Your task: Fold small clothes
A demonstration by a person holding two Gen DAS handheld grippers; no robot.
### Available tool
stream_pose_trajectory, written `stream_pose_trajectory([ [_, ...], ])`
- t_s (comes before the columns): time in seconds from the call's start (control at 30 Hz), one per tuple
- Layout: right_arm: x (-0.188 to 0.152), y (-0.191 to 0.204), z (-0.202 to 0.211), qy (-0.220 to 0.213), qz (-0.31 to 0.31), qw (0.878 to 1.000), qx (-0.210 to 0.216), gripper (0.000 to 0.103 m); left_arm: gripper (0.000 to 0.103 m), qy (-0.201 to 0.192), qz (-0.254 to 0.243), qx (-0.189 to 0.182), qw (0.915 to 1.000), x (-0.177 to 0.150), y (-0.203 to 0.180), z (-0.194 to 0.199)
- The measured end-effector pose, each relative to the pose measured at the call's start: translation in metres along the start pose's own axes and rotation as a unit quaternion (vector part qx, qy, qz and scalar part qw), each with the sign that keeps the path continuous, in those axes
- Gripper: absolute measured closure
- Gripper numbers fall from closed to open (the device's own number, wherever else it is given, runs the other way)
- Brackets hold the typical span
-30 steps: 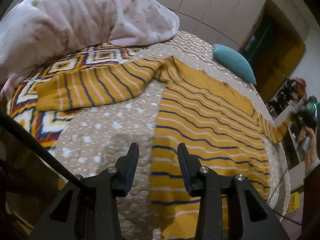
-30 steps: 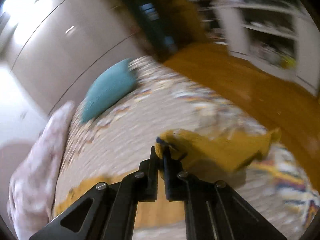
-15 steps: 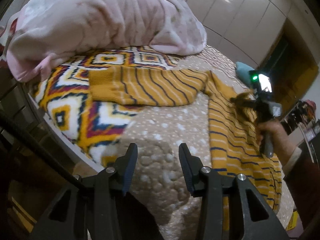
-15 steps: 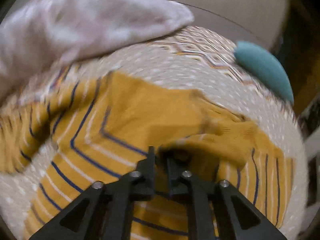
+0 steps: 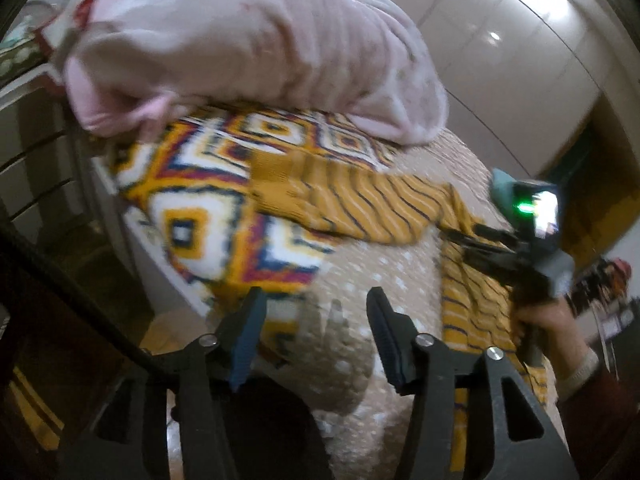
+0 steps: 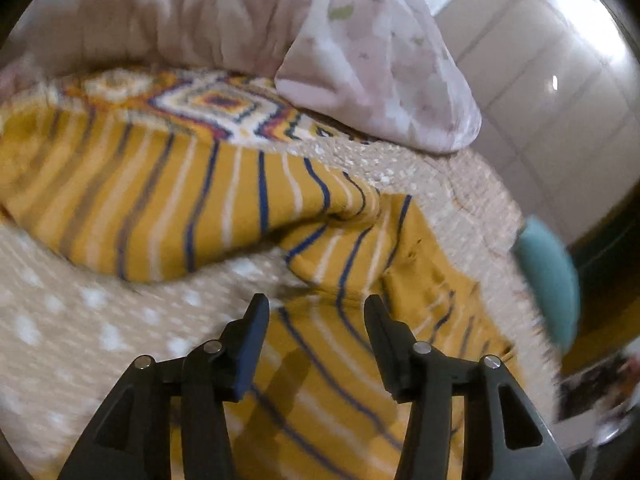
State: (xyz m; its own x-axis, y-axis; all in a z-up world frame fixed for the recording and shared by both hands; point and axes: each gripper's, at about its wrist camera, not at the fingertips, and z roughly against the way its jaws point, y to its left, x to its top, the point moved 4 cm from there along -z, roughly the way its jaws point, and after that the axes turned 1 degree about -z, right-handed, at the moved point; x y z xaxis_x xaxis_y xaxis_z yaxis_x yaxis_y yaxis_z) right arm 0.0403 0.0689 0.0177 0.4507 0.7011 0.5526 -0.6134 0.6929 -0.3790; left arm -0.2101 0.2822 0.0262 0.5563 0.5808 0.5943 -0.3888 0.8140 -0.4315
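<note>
A mustard-yellow sweater with navy and white stripes (image 6: 328, 364) lies flat on the bed. One sleeve (image 5: 352, 204) stretches out to the left over the patterned blanket; it also shows in the right wrist view (image 6: 168, 204). My left gripper (image 5: 316, 304) is open and empty, held above the bed's near corner, short of the sweater. My right gripper (image 6: 316, 312) is open and empty, just above the sweater's body near the armpit. In the left wrist view the right gripper (image 5: 496, 248) hovers over the sweater's body.
A bulky pink duvet (image 5: 248, 52) is heaped at the head of the bed. A geometric yellow, white and red blanket (image 5: 224, 208) covers the left side. A teal pillow (image 6: 548, 280) lies at the far edge. White wardrobe doors (image 6: 560, 92) stand behind.
My right gripper carried the other sleeve across onto the sweater's body, then opened and let it go. My left gripper swung left toward the outstretched sleeve, staying open.
</note>
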Motion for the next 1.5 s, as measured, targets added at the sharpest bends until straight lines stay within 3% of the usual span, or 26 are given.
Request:
stream_pose_trajectory([
  [0.13,0.015,0.047,0.035,-0.028,-0.007,0.996,0.083,0.049,0.051,-0.017,0.015,0.022,0.9995,0.006,0.020,0.010],
  [0.33,0.038,0.155,0.063,-0.056,0.080,0.979,0.177,0.046,0.051,-0.021,0.033,0.039,0.9985,0.005,0.045,0.015],
  [0.43,0.045,0.205,0.060,-0.064,0.122,0.973,0.185,0.046,0.051,-0.016,0.037,0.043,0.9983,0.003,0.049,0.012],
  [0.57,0.052,0.244,0.035,-0.057,0.154,0.973,0.162,0.046,0.051,-0.012,0.038,0.045,0.9982,0.001,0.051,0.010],
  [0.63,0.058,0.248,0.029,-0.059,0.148,0.974,0.161,0.058,0.051,-0.013,0.036,0.043,0.9984,0.001,0.049,0.011],
  [0.67,0.061,0.244,0.028,-0.049,0.134,0.976,0.166,0.095,0.051,-0.013,0.034,0.042,0.9984,0.001,0.048,0.011],
  [0.8,0.077,0.188,0.046,-0.069,0.039,0.983,0.168,0.098,0.051,-0.013,0.020,0.033,0.9992,0.003,0.034,0.014],
  [0.9,0.076,0.107,0.063,-0.090,-0.054,0.983,0.151,0.098,0.051,-0.014,-0.001,0.023,0.9996,0.005,0.015,0.014],
  [1.03,0.044,-0.028,0.072,-0.094,-0.186,0.973,0.098,0.098,0.050,-0.014,-0.034,0.009,0.9993,0.003,-0.015,0.014],
  [1.1,0.012,-0.099,0.069,-0.080,-0.256,0.961,0.065,0.098,0.048,-0.009,-0.044,0.000,0.9990,0.001,-0.028,0.013],
  [1.23,-0.081,-0.224,0.049,-0.031,-0.393,0.919,-0.006,0.098,0.046,0.008,-0.064,-0.010,0.9979,-0.005,-0.051,0.002],
  [1.3,-0.125,-0.259,0.028,0.016,-0.423,0.905,-0.040,0.096,0.046,0.019,-0.072,-0.013,0.9971,-0.007,-0.061,-0.006],
  [1.37,-0.170,-0.283,0.001,0.097,-0.433,0.893,-0.074,0.094,0.046,0.030,-0.080,-0.021,0.9961,-0.010,-0.073,-0.013],
  [1.4,-0.186,-0.289,-0.003,0.114,-0.442,0.887,-0.076,0.088,0.046,0.034,-0.084,-0.024,0.9956,-0.011,-0.078,-0.015],
  [1.47,-0.207,-0.295,0.007,0.095,-0.468,0.877,-0.062,0.084,0.046,0.042,-0.095,-0.029,0.9942,-0.013,-0.089,-0.019],
  [1.5,-0.214,-0.297,0.015,0.085,-0.476,0.874,-0.056,0.076,0.044,0.045,-0.100,-0.030,0.9935,-0.014,-0.094,-0.021],
])
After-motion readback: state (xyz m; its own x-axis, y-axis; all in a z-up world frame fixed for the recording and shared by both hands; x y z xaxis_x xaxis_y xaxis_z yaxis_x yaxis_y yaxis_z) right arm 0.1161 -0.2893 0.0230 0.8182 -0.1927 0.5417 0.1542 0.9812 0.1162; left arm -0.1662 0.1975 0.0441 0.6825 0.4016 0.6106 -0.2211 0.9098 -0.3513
